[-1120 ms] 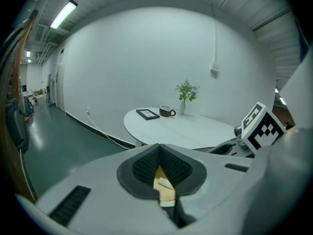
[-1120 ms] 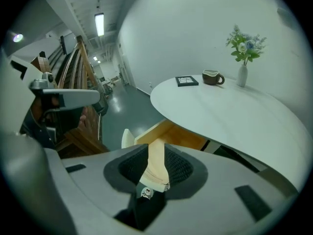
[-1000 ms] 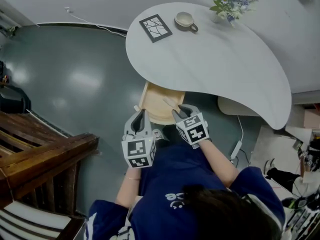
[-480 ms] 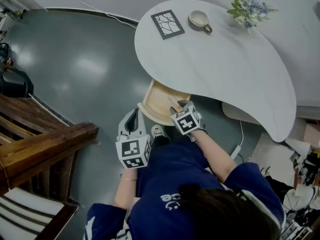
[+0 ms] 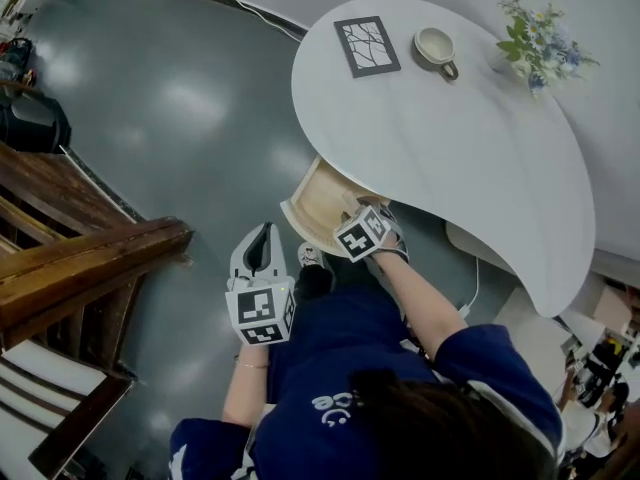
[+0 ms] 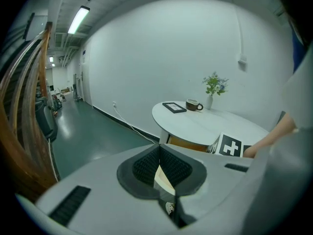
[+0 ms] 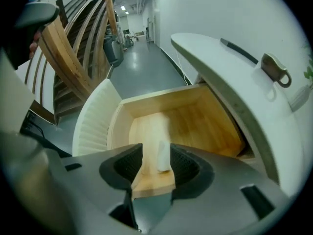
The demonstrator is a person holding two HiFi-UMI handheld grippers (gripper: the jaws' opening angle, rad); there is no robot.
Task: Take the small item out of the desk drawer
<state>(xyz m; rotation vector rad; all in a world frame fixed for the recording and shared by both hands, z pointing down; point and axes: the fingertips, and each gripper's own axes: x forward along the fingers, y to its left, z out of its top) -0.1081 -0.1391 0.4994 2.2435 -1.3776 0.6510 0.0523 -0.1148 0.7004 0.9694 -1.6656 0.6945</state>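
Observation:
The wooden drawer (image 5: 318, 198) stands pulled out from under the white table (image 5: 450, 138). My right gripper (image 5: 357, 220) points steeply down into it, its jaws hidden under its marker cube in the head view. In the right gripper view a small white item (image 7: 163, 155) lies on the drawer floor (image 7: 195, 126) between the jaws of the right gripper (image 7: 155, 151), close to the right pad. Those jaws have just been opening and do not press on it. My left gripper (image 5: 263, 231) hangs shut over the floor, left of the drawer, with nothing in it (image 6: 158, 151).
On the table are a framed picture (image 5: 366, 45), a cup (image 5: 436, 46) and a vase of flowers (image 5: 540, 43). Dark wooden stairs (image 5: 80, 258) fill the left side. The drawer's white ribbed front (image 7: 93, 121) faces me. A white cable (image 5: 470, 288) lies under the table.
My right gripper has sunk into the drawer and tipped downward, its cube now facing the camera. The left gripper has drifted left and lower, away from the drawer.

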